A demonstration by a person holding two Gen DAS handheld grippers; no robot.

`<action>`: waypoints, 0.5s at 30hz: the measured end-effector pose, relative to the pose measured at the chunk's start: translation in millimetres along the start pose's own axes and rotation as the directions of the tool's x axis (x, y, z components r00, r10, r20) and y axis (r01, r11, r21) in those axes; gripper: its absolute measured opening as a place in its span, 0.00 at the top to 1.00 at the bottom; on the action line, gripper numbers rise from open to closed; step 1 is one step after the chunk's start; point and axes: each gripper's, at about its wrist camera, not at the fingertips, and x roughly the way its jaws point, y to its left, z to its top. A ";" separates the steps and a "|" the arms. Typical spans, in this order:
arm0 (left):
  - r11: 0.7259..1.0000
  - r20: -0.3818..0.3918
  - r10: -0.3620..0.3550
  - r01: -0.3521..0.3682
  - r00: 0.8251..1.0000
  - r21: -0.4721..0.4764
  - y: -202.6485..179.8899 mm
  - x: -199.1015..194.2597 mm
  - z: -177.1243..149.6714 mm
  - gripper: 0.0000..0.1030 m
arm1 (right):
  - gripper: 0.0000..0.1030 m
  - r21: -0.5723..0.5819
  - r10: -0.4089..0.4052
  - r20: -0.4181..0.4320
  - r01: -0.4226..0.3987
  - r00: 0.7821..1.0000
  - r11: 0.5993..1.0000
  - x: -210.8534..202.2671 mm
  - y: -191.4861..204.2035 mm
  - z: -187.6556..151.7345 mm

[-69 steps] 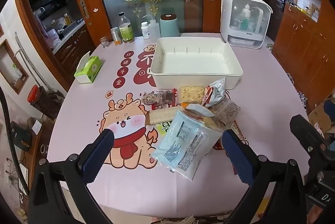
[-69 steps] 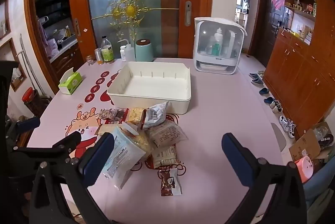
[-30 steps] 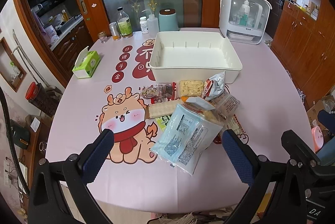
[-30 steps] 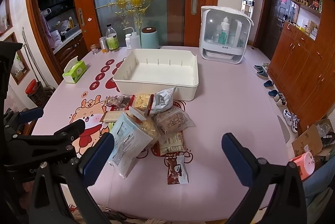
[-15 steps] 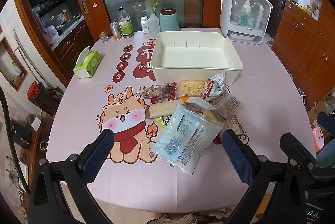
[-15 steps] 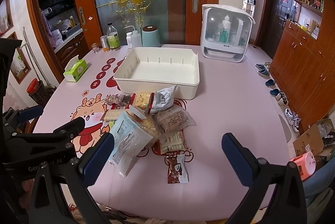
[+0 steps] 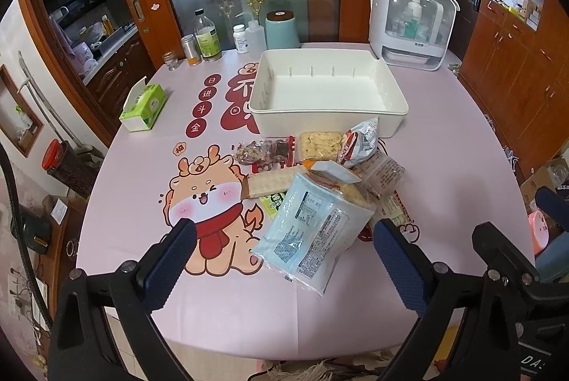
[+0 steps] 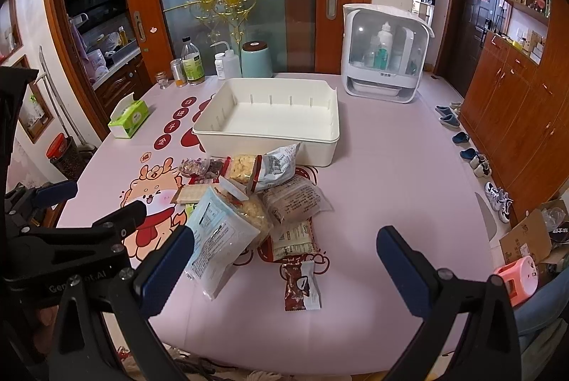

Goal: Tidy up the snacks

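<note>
Right now my left gripper [image 7: 284, 260] hangs above the near table edge, jaws spread wide w/ nothing between them. From that view, far left on the pink tablecloth [image 7: 142, 174] sits a green tissue box [image 7: 144, 107], well apart from the snacks. Behind it, along the far edge, stand a small jar, a tin, a green-label bottle [image 7: 207, 39], 2 white bottles and a teal canister [image 7: 282, 29]. Centre is the white bin [image 7: 327, 112], holding nothing, w/ the snack pile just in front of it. Pile, left to right: a dark mixed-snack bag [image 7: 261, 151], a clear pack of pale crackers [image 7: 320, 144], a red-and-white foil bag [image 7: 359, 142] leaning near the bin wall, then a clear printed bag [image 7: 386, 172]. Nearest me, the big light-blue packet [image 7: 313, 235] lies tilted on top of the others, between my 2 pads in the picture but not touched. Far right, behind the bin, stands a white cabinet w/ bottles inside [image 7: 412, 23].

My right gripper [image 8: 284, 262] is also wide open, empty, over the table's near side. Between its pads in view lies a small brown-red wrapper [image 8: 301, 286], alone, just in front of the pile. Shoes line the floor at far right.
</note>
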 end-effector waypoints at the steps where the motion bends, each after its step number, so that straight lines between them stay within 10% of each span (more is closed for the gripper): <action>1: 1.000 0.000 -0.001 0.001 1.000 0.001 -0.1 -0.1 0.0 0.05 | 0.00 0.000 0.000 0.000 0.000 1.000 1.000 -0.1 -0.1 0.1; 15: 1.000 0.002 0.008 -0.008 1.000 0.019 -4.1 4.6 2.6 0.04 | 0.00 -0.007 0.003 0.009 -0.003 1.000 1.000 -0.7 2.8 -4.5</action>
